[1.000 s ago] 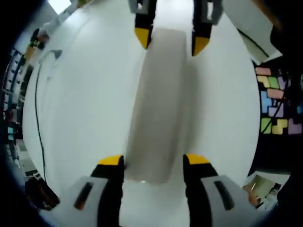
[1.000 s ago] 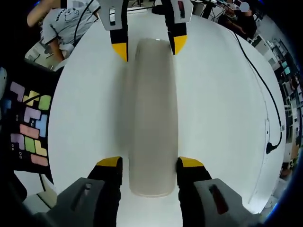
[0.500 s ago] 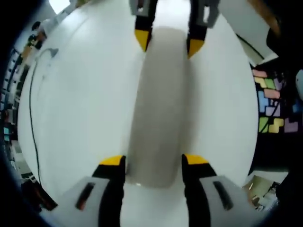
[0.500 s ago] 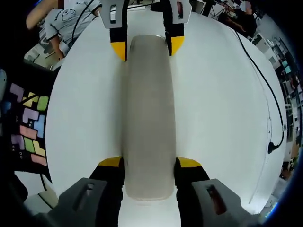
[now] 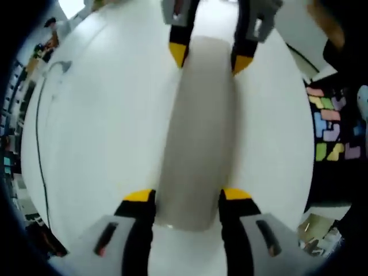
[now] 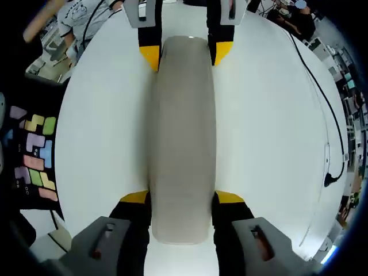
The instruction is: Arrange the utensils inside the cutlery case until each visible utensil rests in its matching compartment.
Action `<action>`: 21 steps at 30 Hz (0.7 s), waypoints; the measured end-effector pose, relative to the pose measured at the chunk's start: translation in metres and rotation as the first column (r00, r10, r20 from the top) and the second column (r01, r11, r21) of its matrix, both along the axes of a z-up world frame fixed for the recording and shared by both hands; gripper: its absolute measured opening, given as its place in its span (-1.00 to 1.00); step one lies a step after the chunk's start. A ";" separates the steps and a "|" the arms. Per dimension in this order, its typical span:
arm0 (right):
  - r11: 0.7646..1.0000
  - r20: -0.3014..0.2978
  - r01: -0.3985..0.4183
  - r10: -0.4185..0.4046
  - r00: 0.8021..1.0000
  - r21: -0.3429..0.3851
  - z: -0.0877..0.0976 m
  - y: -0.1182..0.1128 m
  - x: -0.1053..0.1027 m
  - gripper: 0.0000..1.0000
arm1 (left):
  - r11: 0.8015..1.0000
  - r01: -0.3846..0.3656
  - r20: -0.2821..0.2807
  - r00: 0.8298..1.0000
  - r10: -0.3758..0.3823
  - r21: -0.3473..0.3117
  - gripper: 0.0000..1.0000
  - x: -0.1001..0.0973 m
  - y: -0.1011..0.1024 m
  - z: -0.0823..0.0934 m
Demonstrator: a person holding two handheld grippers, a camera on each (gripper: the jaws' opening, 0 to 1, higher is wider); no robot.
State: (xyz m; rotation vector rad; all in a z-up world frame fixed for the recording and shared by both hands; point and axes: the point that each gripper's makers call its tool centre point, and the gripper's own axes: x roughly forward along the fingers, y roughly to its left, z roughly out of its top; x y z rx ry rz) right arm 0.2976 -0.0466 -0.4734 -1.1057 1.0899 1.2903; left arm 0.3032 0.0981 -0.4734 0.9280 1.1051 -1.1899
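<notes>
Cutlery case [image 5: 198,126]: long, pale grey, closed, rounded ends; lies on the white worktop [image 5: 98,132], well in from its edges. Same case in the right gripper view [image 6: 183,138], running lengthwise away from the camera. No utensils can be made out; the case interior is hidden.

Left hand-held gripper [image 5: 187,195]: yellow-tipped black jaws set narrowly, one on each long side of the near end of the case, touching or just beside it; whether they press it cannot be told. Seen from the other side at the far end of the case [image 6: 183,54].

Right hand-held gripper [image 6: 181,198]: jaws likewise narrow, flanking the opposite end of the case, against its sides. Also seen at the far end in the left gripper view [image 5: 210,57].

Black cable [image 6: 322,115]: lies curved on the worktop near one edge.

Mat with coloured block shapes [image 6: 34,155]: on the dark floor beyond the worktop edge.

Person in a grey shirt [image 6: 77,20]: beyond the far worktop edge.
</notes>
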 end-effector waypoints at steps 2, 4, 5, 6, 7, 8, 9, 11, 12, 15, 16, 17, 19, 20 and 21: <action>1.000 0.000 0.002 -0.002 1.000 0.011 -0.001 0.001 0.000 -0.15 | 1.000 0.007 0.008 1.000 -0.007 -0.022 -0.07 0.000 -0.001 0.000; 1.000 -0.001 0.002 -0.002 1.000 0.013 -0.001 0.002 0.000 -0.15 | 0.999 0.011 0.009 1.000 -0.010 -0.044 -0.08 0.000 -0.001 0.000; 1.000 -0.001 0.001 -0.001 1.000 0.011 -0.002 0.002 0.001 -0.15 | 0.999 0.013 0.011 1.000 -0.012 -0.048 -0.08 0.001 -0.002 0.000; 1.000 -0.001 -0.001 0.001 1.000 0.008 -0.002 0.002 0.001 -0.16 | 0.999 0.014 0.013 1.000 -0.013 -0.050 -0.08 0.000 -0.003 0.000; 1.000 -0.001 -0.003 0.003 1.000 0.006 -0.003 0.002 0.001 -0.16 | 0.999 0.014 0.013 1.000 -0.014 -0.048 -0.08 0.000 -0.003 0.000; 1.000 -0.001 -0.006 0.006 1.000 0.008 -0.002 0.000 0.002 -0.16 | 0.999 0.012 0.012 1.000 -0.012 -0.043 -0.08 0.001 -0.004 0.000; 1.000 -0.001 -0.006 0.006 1.000 0.015 -0.002 0.000 0.001 -0.16 | 0.999 0.009 0.012 1.000 -0.008 -0.037 -0.08 0.001 -0.005 0.000; 0.999 -0.001 -0.005 0.005 1.000 0.042 -0.002 0.000 0.002 -0.16 | 1.000 0.009 0.014 1.000 -0.009 -0.028 -0.09 0.000 -0.004 0.000; 0.998 0.000 -0.004 0.004 1.000 0.057 -0.002 0.000 0.003 -0.16 | 1.000 0.009 0.015 1.000 -0.009 -0.028 -0.09 0.000 -0.004 0.000; 0.994 -0.008 0.003 -0.002 1.000 0.107 -0.001 0.002 0.002 -0.17 | 1.000 -0.005 0.011 1.000 0.006 -0.030 -0.09 0.001 -0.004 0.000; 0.993 -0.014 0.001 0.000 1.000 0.120 0.000 0.002 0.002 -0.17 | 1.000 -0.001 0.012 1.000 0.002 -0.029 -0.09 0.000 -0.004 0.000; 0.992 -0.018 0.000 0.003 1.000 0.126 0.000 0.002 0.002 -0.17 | 1.000 0.003 0.013 1.000 -0.003 -0.030 -0.09 0.000 -0.004 0.000; 0.992 -0.017 -0.005 0.007 1.000 0.125 -0.001 0.003 0.003 -0.17 | 0.999 -0.001 0.010 1.000 0.001 -0.035 -0.09 0.000 -0.005 0.000; 0.993 -0.016 -0.008 0.010 1.000 0.121 -0.001 0.002 0.005 -0.17 | 0.999 0.001 0.010 1.000 -0.001 -0.037 -0.09 0.001 -0.005 0.000; 0.993 -0.017 -0.010 0.012 1.000 0.118 -0.001 0.003 0.004 -0.17 | 0.999 0.003 0.007 1.000 -0.003 -0.038 -0.09 0.001 -0.005 0.000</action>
